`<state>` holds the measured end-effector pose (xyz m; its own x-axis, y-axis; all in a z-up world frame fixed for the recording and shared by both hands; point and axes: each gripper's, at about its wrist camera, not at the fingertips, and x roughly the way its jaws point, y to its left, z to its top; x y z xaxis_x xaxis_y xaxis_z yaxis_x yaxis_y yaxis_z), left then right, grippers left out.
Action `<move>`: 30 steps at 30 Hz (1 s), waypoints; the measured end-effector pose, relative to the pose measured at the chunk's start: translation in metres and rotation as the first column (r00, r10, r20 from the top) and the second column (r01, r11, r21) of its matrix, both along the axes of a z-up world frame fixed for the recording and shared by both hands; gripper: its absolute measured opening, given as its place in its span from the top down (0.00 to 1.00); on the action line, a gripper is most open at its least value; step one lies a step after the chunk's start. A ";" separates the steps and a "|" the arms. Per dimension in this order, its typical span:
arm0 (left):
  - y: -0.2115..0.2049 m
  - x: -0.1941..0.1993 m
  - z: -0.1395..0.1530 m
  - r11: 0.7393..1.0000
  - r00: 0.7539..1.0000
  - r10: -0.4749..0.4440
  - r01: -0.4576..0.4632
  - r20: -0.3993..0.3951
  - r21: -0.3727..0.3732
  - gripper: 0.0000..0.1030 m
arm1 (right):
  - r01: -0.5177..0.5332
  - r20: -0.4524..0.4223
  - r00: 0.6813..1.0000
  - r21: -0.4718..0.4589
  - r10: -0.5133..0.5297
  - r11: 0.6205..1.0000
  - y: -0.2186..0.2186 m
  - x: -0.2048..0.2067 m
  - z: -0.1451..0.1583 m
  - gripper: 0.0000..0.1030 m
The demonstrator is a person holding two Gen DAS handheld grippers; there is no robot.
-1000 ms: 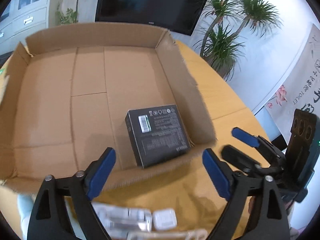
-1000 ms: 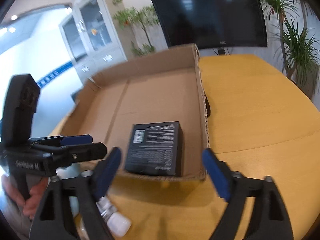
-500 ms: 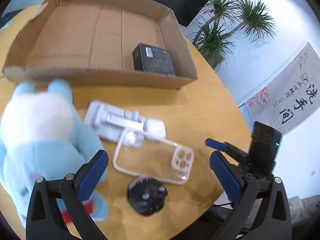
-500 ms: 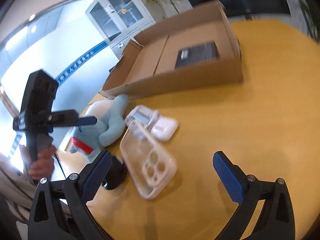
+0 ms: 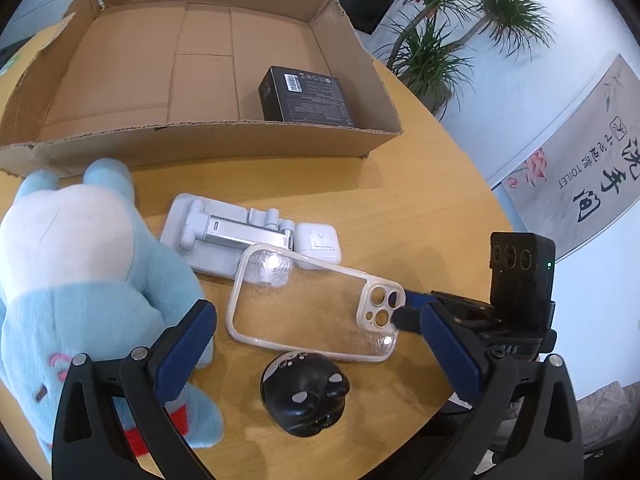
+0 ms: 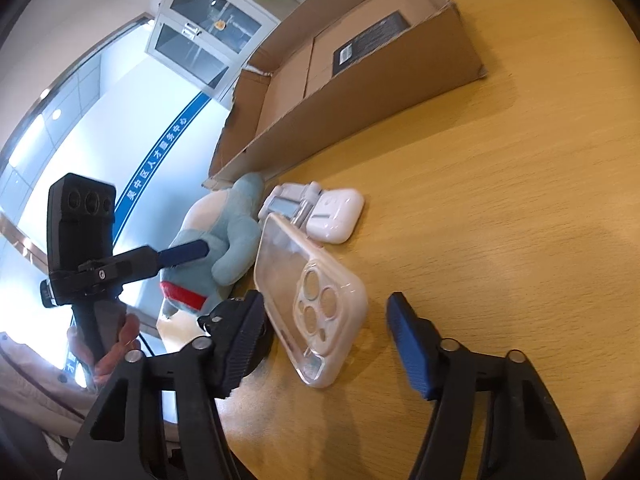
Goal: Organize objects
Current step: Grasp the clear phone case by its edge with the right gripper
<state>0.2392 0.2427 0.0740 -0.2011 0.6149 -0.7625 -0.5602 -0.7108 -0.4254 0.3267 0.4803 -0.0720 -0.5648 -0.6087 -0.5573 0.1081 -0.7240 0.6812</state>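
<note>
My right gripper [image 6: 325, 334] straddles the camera end of the clear phone case [image 6: 308, 296]; jaws have just been closing, pads not touching it. White earbud case [image 6: 335, 219] lies just beyond, beside a grey stand [image 6: 286, 202]. Blue plush [image 6: 218, 244] lies left. Cardboard box [image 6: 360, 96] holds a black box [image 6: 370, 43]. Left gripper [image 6: 182, 251] hovers over the plush.

Round wooden table [image 5: 420, 200] with a scatter of small things.

A shallow cardboard box [image 5: 192, 142] fills the upper left of the left wrist view. Below it lie a blue plush toy [image 5: 80, 280] at the left, a grey folding stand [image 5: 216, 236], a white earbud case [image 5: 320, 242], a clear phone case [image 5: 312, 312] overlapping the stand, and a black round adapter [image 5: 304, 394] at bottom centre.
</note>
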 end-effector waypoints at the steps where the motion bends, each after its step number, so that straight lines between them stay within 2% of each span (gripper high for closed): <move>1: 0.001 0.000 0.000 1.000 1.000 -0.003 0.003 0.000 -0.001 0.01 | -0.008 0.008 1.000 -0.004 0.008 1.000 -0.003 -0.001 -0.002 0.56; 2: 0.002 -0.001 0.000 1.000 1.000 -0.002 0.002 0.002 -0.003 0.01 | -0.006 0.018 1.000 -0.002 0.006 1.000 -0.005 -0.002 -0.004 0.62; 3: 0.003 -0.002 -0.001 1.000 1.000 -0.002 0.002 0.004 -0.004 0.01 | -0.006 0.028 1.000 -0.003 0.006 1.000 -0.005 -0.003 -0.007 0.75; 4: 0.005 -0.002 0.000 1.000 1.000 -0.005 0.005 0.005 -0.003 0.01 | -0.009 0.038 0.999 -0.027 0.010 1.000 -0.004 -0.004 -0.010 0.77; 6: 0.008 -0.003 0.000 1.000 1.000 -0.014 0.014 0.007 -0.001 0.01 | 0.001 0.025 1.000 -0.045 0.000 0.999 0.002 -0.002 -0.010 0.78; 13: 0.027 -0.013 -0.009 0.998 0.997 -0.064 0.065 0.038 -0.019 0.01 | 0.002 -0.019 1.000 0.005 -0.002 1.000 0.015 0.006 0.001 0.80; 17: 0.034 -0.020 -0.017 0.996 0.994 -0.088 0.090 0.072 -0.025 0.01 | -0.044 -0.079 0.996 0.111 0.053 0.993 0.009 0.008 0.014 0.81; 22: 0.034 -0.025 -0.020 0.995 0.990 -0.100 0.102 0.103 -0.015 0.01 | -0.111 -0.155 0.976 0.257 0.154 0.960 -0.003 0.013 0.031 0.82; 25: 0.029 -0.027 -0.019 0.995 0.987 -0.104 0.105 0.119 0.003 0.01 | -0.160 -0.196 0.950 0.359 0.242 0.919 -0.015 0.021 0.037 0.84; 27: 0.026 -0.028 -0.018 0.994 0.986 -0.107 0.106 0.130 0.017 0.01 | -0.193 -0.213 0.926 0.440 0.311 0.877 -0.024 0.028 0.040 0.84; 30: 0.025 -0.027 -0.018 0.993 0.984 -0.118 0.117 0.135 0.018 0.01 | -0.214 -0.224 0.906 0.489 0.359 0.845 -0.030 0.034 0.041 0.85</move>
<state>0.2125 0.2673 0.0563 -0.0224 0.6360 -0.7713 -0.5763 -0.6387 -0.5099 0.3606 0.4499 -0.0308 -0.5844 -0.4973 -0.6412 0.5017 -0.8425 0.1961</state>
